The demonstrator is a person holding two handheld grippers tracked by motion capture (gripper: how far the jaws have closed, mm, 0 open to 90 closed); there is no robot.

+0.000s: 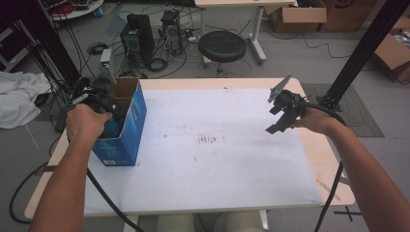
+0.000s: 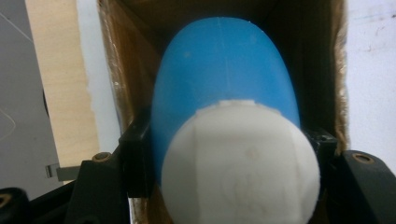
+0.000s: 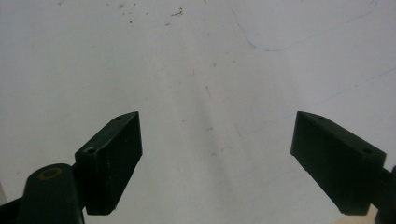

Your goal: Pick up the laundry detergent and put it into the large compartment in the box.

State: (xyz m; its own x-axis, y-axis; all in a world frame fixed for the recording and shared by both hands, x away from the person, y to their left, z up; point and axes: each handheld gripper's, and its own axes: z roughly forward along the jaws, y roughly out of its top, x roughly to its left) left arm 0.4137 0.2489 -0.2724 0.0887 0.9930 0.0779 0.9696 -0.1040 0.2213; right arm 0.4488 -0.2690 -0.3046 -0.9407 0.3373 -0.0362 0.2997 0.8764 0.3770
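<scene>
A blue bottle (image 2: 224, 70) with a white cap (image 2: 240, 163) sits between the jaws of my left gripper (image 2: 229, 136), which is shut on it. The bottle points down into an open cardboard box (image 2: 126, 70). From above, that box (image 1: 129, 128) has blue sides and stands at the table's left edge, with my left gripper (image 1: 107, 102) lowered into its open top. My right gripper (image 1: 281, 117) hovers over the right side of the table. In its own view the right gripper (image 3: 217, 149) stands open, with bare white mat between its jaws.
A white mat (image 1: 217, 164) with a few brown specks covers most of the table. Behind the table are a black stool (image 1: 222, 46) and computer towers (image 1: 138, 38). A black frame post (image 1: 360, 53) rises at the right. White cloth (image 1: 17, 99) lies at the far left.
</scene>
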